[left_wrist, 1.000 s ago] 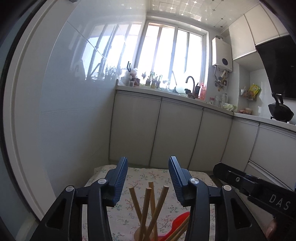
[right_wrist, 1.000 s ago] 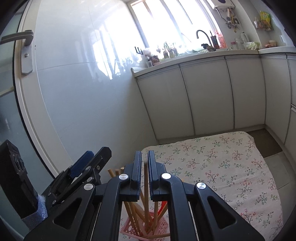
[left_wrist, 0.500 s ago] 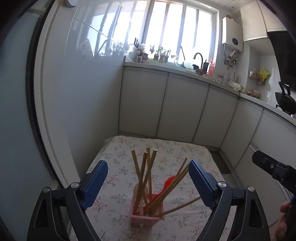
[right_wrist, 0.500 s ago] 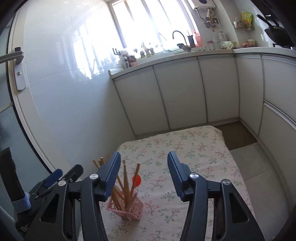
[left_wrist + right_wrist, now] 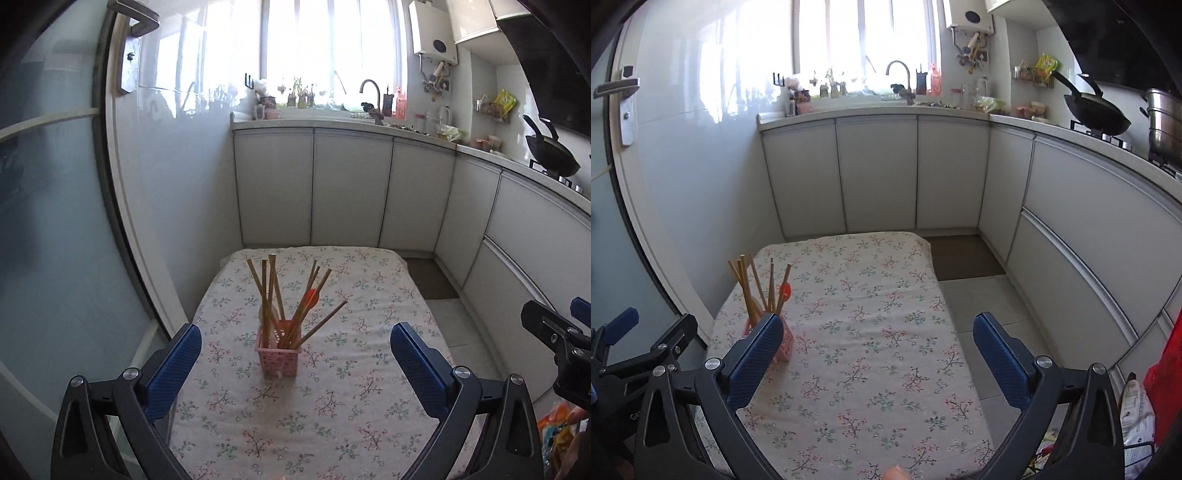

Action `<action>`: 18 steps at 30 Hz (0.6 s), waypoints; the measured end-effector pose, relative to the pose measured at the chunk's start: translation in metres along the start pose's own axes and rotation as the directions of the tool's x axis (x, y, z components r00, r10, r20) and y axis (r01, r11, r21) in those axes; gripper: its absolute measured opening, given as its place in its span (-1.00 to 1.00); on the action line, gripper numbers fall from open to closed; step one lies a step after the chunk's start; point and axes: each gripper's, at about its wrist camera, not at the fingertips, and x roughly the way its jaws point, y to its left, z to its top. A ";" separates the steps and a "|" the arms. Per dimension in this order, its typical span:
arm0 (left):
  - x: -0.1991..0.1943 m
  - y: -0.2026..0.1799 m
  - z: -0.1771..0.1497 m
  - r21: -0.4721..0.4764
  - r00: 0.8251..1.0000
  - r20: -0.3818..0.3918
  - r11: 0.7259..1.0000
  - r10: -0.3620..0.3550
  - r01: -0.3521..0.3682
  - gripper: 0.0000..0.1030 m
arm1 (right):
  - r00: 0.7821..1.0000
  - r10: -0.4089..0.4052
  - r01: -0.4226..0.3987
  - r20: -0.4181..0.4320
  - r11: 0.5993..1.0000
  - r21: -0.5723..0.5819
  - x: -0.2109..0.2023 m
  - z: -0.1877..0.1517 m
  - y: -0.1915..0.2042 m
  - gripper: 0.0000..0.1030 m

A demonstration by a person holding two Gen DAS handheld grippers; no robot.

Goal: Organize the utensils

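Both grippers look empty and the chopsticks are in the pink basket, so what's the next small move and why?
Probably nothing more than easing both away. The left hand-held gripper and right hand-held gripper are open and empty, the chopsticks stand in the pink basket, and no loose utensil shows on the floral tablecloth.

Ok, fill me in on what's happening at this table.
A person is tidying utensils with two handheld grippers. The chopsticks and a red spoon stand in the pink holder on the floral tablecloth. The left gripper and the right gripper are both wide open, holding nothing, short of the holder.
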 end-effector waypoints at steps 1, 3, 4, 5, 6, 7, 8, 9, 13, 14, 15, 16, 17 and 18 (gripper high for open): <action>-0.003 0.000 0.000 -0.006 1.000 0.005 1.000 0.005 -0.005 1.00 | 1.000 -0.005 0.005 0.000 1.000 -0.001 -0.005 -0.003 -0.003 1.00; -0.009 0.002 0.001 -0.016 1.000 0.023 1.000 0.018 -0.018 1.00 | 1.000 -0.018 0.018 -0.002 1.000 -0.011 -0.012 -0.007 -0.006 1.00; -0.010 0.003 0.002 -0.019 0.999 0.029 0.999 0.027 -0.027 1.00 | 1.000 -0.022 0.021 -0.001 1.000 -0.015 -0.012 -0.006 -0.005 1.00; -0.010 0.003 0.002 -0.019 0.999 0.032 0.999 0.033 -0.032 1.00 | 1.000 -0.019 0.019 0.002 1.000 -0.014 -0.014 -0.006 -0.006 1.00; -0.011 0.002 0.002 -0.016 0.999 0.031 0.999 0.031 -0.030 1.00 | 1.000 -0.015 0.015 0.003 1.000 -0.014 -0.015 -0.007 -0.006 1.00; -0.010 0.002 0.002 -0.014 0.999 0.026 1.000 0.025 -0.024 1.00 | 1.000 -0.013 0.013 0.003 1.000 -0.014 -0.016 -0.006 -0.005 1.00; -0.010 0.002 0.002 -0.012 1.000 0.023 1.000 0.018 -0.018 1.00 | 1.000 -0.011 0.011 0.003 1.000 -0.017 -0.016 -0.006 -0.004 1.00; -0.010 0.001 0.001 -0.010 1.000 0.020 1.000 0.014 -0.014 1.00 | 1.000 -0.006 0.006 0.003 1.000 -0.019 -0.017 -0.006 -0.004 1.00; -0.006 -0.002 0.000 0.002 1.000 0.008 1.000 0.004 -0.004 1.00 | 1.000 0.005 -0.005 0.001 1.000 -0.023 -0.014 -0.003 0.002 1.00; -0.006 -0.003 -0.001 0.004 1.000 0.006 1.000 0.001 -0.001 1.00 | 1.000 0.005 -0.005 -0.001 1.000 -0.022 -0.013 -0.002 0.002 1.00; -0.006 -0.003 -0.001 0.006 1.000 0.005 1.000 -0.002 0.002 1.00 | 1.000 0.004 -0.004 -0.003 1.000 -0.020 -0.012 -0.002 0.002 1.00; -0.005 -0.004 -0.002 0.008 1.000 0.006 1.000 -0.003 0.003 1.00 | 1.000 0.004 -0.005 -0.004 1.000 -0.018 -0.011 -0.002 0.003 1.00; -0.005 -0.004 -0.002 0.009 1.000 0.006 1.000 -0.004 0.004 1.00 | 1.000 0.006 -0.006 -0.004 1.000 -0.016 -0.011 -0.002 0.002 1.00; -0.006 -0.004 -0.002 0.009 1.000 0.006 1.000 -0.004 0.004 1.00 | 1.000 0.006 -0.006 -0.005 1.000 -0.015 -0.010 -0.002 0.002 1.00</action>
